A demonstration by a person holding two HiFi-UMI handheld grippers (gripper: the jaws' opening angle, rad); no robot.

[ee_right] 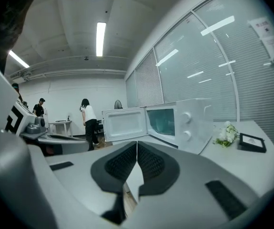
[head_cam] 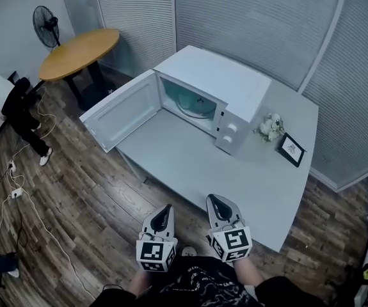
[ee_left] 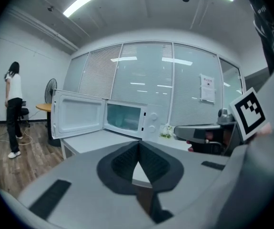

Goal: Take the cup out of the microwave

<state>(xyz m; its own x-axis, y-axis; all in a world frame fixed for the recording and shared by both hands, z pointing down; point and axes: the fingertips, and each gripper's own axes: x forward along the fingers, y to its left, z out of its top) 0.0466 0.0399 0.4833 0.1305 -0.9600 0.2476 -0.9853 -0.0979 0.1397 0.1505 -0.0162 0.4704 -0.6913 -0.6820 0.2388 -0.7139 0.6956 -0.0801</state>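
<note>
Microwave [head_cam: 212,82] door [head_cam: 121,110] swung wide, table [head_cam: 190,165] front bare, grippers short of edge

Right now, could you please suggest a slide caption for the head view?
Both shut and empty, the left gripper and right gripper face a table bearing a microwave with its door open.

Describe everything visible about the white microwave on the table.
The white box-shaped microwave stands on the pale grey table. Its hinged door is swung wide open at the left, showing a pale teal cavity with a round glass-like shape inside; no cup can be made out. Two round knobs sit on its right front panel.
</note>
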